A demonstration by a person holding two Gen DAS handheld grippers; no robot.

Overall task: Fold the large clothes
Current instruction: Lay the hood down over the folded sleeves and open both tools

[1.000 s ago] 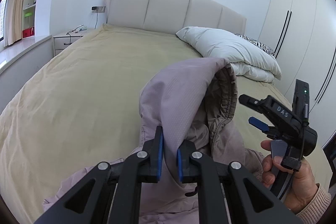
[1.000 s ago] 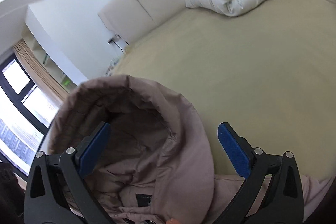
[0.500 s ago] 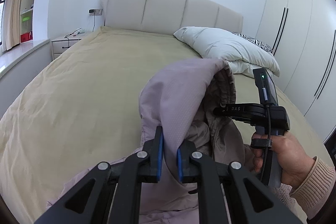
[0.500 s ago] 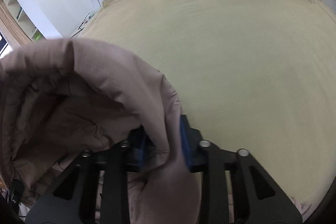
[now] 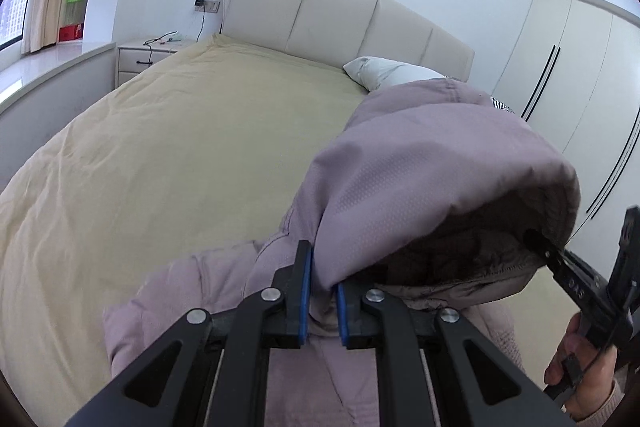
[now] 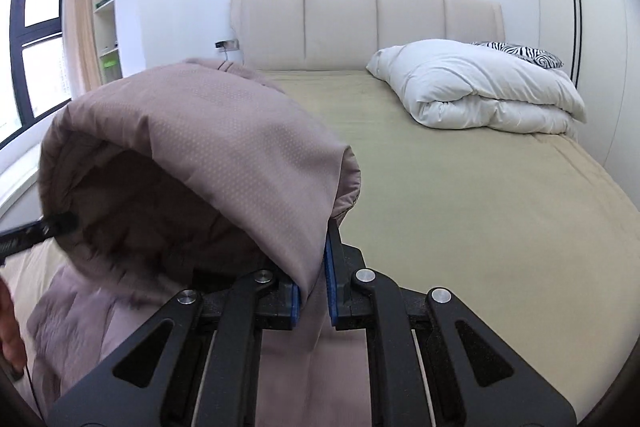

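A mauve padded jacket, its hood point(image 5: 420, 155) raised, hangs between my two grippers above the beige bed point(image 5: 160, 147). The left gripper point(image 5: 322, 267) is shut on the hood's left edge, blue pads pinching the fabric. At the hood's opposite edge, the right gripper point(image 6: 314, 287) has its jaws closing, the fabric point(image 6: 224, 147) pressed between its pads. From the left wrist the right gripper point(image 5: 536, 239) shows at the hood's rim, held by a hand point(image 5: 580, 379). The left gripper's tip point(image 6: 60, 223) pokes in at the hood's far side. The jacket's body droops below.
A folded white duvet point(image 6: 480, 87) and a zebra pillow point(image 6: 520, 51) lie at the bed's head by the padded headboard point(image 6: 360, 23). A nightstand point(image 5: 148, 59) and window ledge stand left. White wardrobe doors point(image 5: 580, 87) line the right wall.
The right gripper went from wide open around the hood to shut on its edge, rolled upright and pulled right. The hood has spread wider and shifted right in the left view.
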